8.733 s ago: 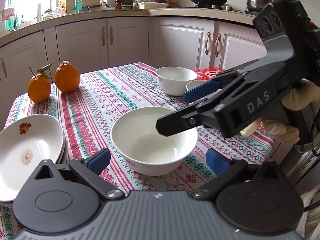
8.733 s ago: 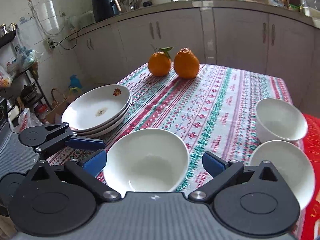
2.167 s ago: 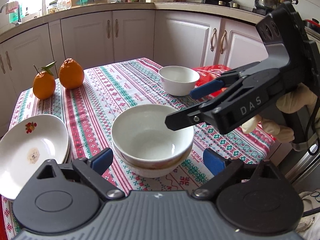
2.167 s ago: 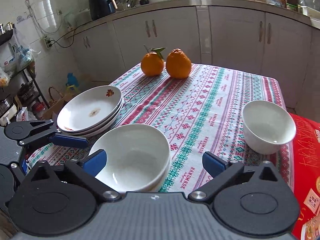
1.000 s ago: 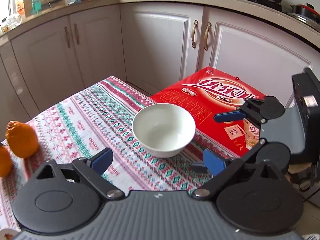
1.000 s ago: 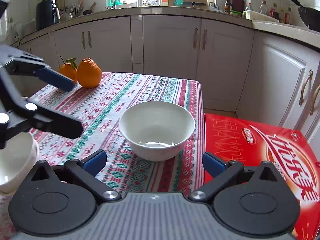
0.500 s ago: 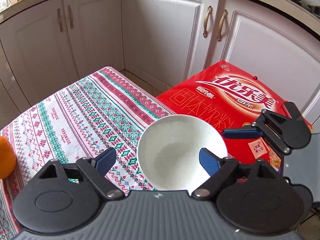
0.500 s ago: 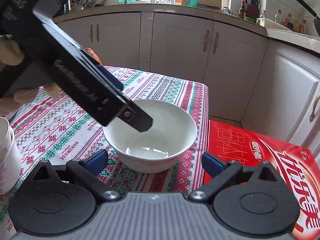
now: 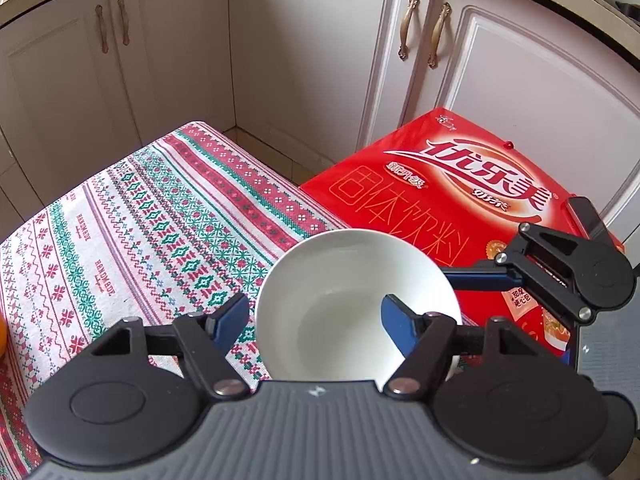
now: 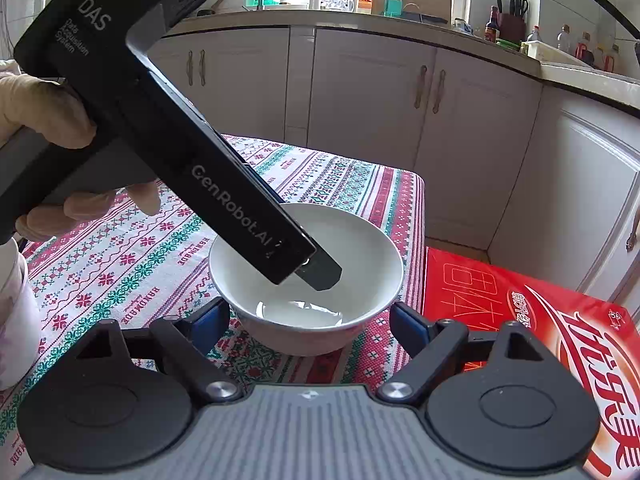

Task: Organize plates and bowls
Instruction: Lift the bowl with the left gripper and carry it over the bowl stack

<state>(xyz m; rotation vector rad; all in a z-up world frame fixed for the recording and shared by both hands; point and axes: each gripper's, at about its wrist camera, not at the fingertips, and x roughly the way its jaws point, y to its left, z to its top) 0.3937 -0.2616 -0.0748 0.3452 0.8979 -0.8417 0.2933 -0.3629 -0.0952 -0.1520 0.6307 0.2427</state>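
Observation:
A white bowl (image 9: 340,300) stands on the patterned tablecloth (image 9: 160,240) near the table's corner; it also shows in the right wrist view (image 10: 360,256). My left gripper (image 9: 312,318) is open and straddles the bowl's near rim, with the left finger outside the bowl and the right finger inside it. Seen from the right wrist view, the left gripper (image 10: 320,272) reaches down into the bowl. My right gripper (image 10: 310,320) is open and empty, just in front of the bowl at its base. The stacked bowls (image 10: 12,320) show at the left edge.
A red drink carton (image 9: 460,184) sits just past the table's edge, right of the bowl; it also shows in the right wrist view (image 10: 520,320). White cabinet doors (image 9: 320,60) stand behind. An orange (image 9: 2,336) peeks in at the far left.
My left gripper has moved closer and lower onto the bowl, its right finger now inside the rim. My right gripper has come slightly nearer the bowl. The bowl has not moved.

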